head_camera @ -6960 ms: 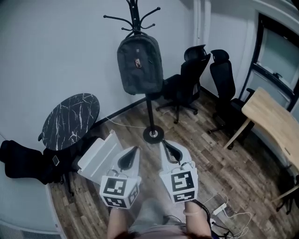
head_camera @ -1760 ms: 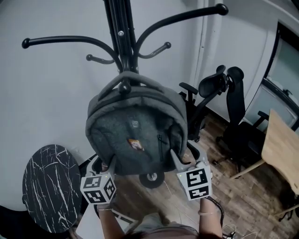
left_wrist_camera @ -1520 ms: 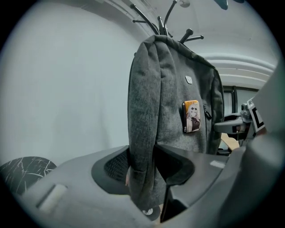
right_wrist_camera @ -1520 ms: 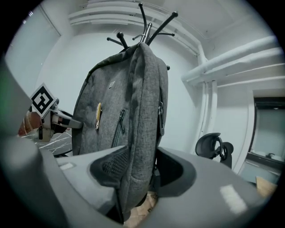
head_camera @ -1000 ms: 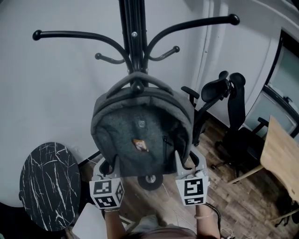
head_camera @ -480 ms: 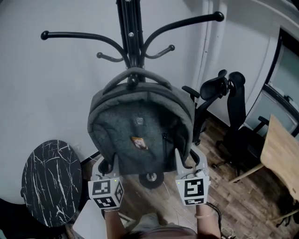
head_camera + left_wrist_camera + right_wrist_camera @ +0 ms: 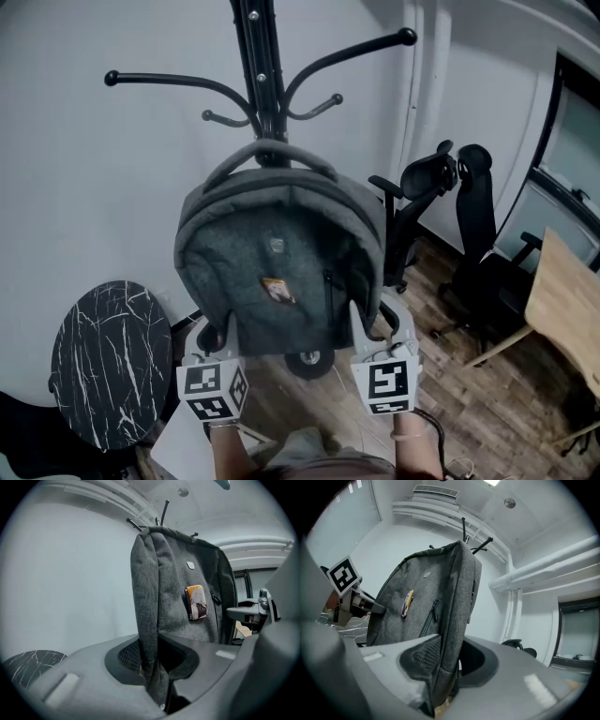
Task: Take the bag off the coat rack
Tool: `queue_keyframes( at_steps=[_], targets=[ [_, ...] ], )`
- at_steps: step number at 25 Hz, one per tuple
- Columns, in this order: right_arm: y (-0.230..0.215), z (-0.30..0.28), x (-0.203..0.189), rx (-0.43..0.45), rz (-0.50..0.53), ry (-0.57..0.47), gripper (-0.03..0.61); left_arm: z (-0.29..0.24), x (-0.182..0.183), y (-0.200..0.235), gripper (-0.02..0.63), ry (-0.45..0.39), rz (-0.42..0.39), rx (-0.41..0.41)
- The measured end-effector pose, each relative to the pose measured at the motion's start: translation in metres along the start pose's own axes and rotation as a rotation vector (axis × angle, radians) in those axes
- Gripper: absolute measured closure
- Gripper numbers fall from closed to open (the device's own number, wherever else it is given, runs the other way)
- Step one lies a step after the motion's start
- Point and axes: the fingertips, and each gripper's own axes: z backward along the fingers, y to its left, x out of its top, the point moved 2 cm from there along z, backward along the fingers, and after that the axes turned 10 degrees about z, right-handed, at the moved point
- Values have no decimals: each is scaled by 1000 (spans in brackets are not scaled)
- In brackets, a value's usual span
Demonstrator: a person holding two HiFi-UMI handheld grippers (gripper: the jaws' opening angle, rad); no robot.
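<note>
Bag (image 7: 281, 272) hangs by top loop on coat rack (image 7: 261, 66) hook; left hand-held gripper (image 7: 228, 326) & right hand-held gripper (image 7: 355, 317) each clamp its lower side; risk: loop snags, rack tips.

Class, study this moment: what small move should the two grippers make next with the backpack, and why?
Probably raise it slightly, then draw it off the coat rack: the left gripper and right gripper clamp the lower sides of the backpack, but its top handle looks looped on the rack.
</note>
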Motion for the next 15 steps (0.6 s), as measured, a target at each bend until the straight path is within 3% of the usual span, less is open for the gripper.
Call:
queue_keyframes(
  at_steps=[15],
  targets=[
    [-3,51,3,5,-20,-21,474,51,-1,-24,538,-6,-21,15]
  ],
)
